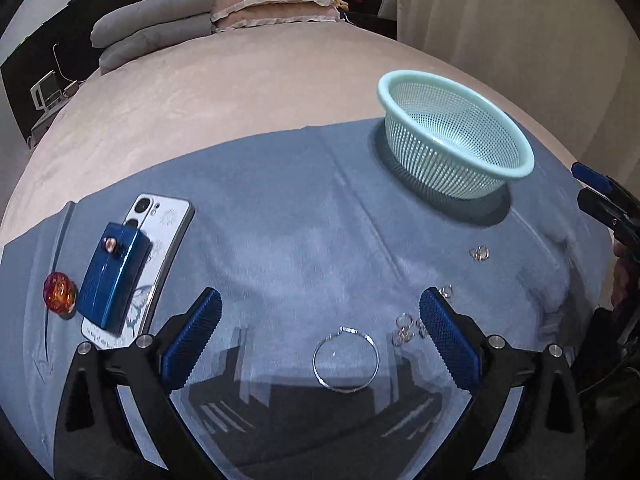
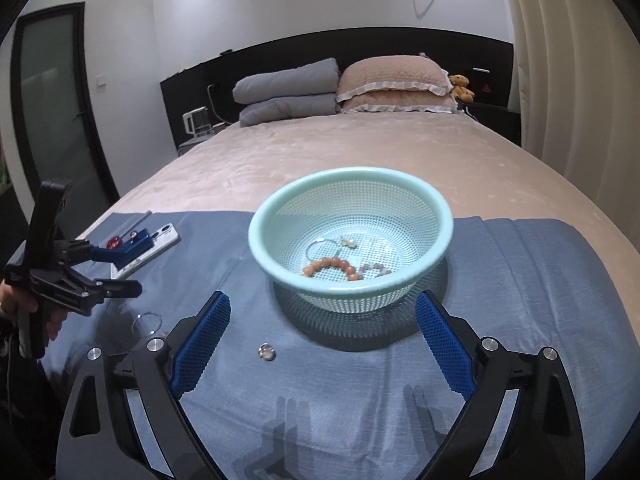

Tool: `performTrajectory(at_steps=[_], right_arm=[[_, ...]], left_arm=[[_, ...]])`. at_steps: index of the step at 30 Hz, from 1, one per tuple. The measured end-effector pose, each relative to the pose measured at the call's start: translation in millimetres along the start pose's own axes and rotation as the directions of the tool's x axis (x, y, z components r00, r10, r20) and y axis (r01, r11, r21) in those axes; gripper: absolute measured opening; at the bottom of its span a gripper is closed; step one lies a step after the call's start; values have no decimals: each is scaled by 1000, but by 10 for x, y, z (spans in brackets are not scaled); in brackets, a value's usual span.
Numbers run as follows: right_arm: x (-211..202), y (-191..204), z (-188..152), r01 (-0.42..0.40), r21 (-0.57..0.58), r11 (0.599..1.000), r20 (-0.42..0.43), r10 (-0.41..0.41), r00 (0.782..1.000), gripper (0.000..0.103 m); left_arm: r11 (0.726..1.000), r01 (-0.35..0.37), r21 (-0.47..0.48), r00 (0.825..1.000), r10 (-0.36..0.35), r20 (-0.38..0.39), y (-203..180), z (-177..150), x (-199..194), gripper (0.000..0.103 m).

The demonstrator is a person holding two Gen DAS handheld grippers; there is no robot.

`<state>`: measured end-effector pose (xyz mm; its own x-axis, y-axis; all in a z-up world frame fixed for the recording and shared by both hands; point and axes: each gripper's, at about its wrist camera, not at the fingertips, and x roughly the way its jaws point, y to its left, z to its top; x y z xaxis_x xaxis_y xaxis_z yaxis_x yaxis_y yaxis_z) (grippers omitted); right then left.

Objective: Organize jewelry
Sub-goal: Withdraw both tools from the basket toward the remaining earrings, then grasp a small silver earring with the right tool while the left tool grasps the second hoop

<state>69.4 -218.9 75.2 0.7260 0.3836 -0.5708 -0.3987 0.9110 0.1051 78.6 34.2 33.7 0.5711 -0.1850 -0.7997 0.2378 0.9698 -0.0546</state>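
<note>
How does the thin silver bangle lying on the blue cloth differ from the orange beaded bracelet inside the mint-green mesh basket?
The thin silver bangle is a plain metal hoop; the orange beaded bracelet is a string of round beads. The bangle lies out on the blue cloth, between the open left gripper fingers, while the bracelet already sits inside the mint-green mesh basket. Both are ring-shaped wrist jewelry.

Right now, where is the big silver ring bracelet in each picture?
Left wrist view: the thin silver hoop bangle lies low in the middle on the blue cloth, between the open left hand-held gripper fingers.
Right wrist view: it sits at lower left, partly hidden by that view's own finger.
Shared landmark: the mint-green mesh plastic basket, far right of the bangle.
</note>
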Motion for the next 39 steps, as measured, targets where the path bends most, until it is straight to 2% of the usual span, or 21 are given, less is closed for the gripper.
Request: performTrajectory(at_steps=[4,8,13,16,18,21,23,25,26,27,28,30,31,33,39], right_arm=[[141,215,-152,-56,-35,998,-57,54,997,89],[307,371,-263,-81,-67,994,-111,73,991,89],[505,472,-326,-84,-92,992,-153,69,986,88],[646,509,-360,-83,-104,991,-176,63,982,87],[750,515,-394,-85,-103,991,-202,62,977,74],[870,500,-468,-71,-93,993,-232,48,972,71],[887,491,-488,-63,-89,994,-223,42,974,69],[887,500,-487,-66,-95,993,-227,43,973,55],[887,514,-486,-68,-107,992,-229,42,973,43],[896,531,-487,-67,-117,991,-232,38,972,36],[901,545,-493,-73,-122,990,-234,43,971,33],[905,569,-496,-85,-120,989,-238,54,970,19],[907,579,-498,-93,-121,988,-241,61,969,17],[907,599,-504,-102,-128,987,-244,68,967,11],[899,621,-510,-110,-138,984,-246,74,966,8]], left_arm=[[1000,3,15,1000,-2,-22,-12,-201,12,97],[998,11,66,999,-8,-44,-80,-366,71,97],[993,7,115,999,-2,-44,-145,-500,234,97],[994,-2,111,1000,2,-2,-138,-540,271,98],[996,-6,88,1000,6,9,-133,-542,290,98],[996,-30,86,999,28,20,-164,-565,300,99],[996,-26,79,1000,25,18,-164,-565,303,98],[997,-22,72,1000,21,12,-159,-560,307,98],[997,-23,75,1000,23,7,-164,-556,309,97],[997,-25,80,1000,25,2,-166,-560,304,96],[996,-24,84,1000,25,-1,-163,-559,305,94],[996,-17,92,1000,18,-5,-182,-555,291,88],[996,-7,94,1000,7,2,-203,-565,266,77],[994,-3,105,1000,3,1,-252,-574,241,71],[994,17,109,1000,-14,-25,-312,-551,226,56]])
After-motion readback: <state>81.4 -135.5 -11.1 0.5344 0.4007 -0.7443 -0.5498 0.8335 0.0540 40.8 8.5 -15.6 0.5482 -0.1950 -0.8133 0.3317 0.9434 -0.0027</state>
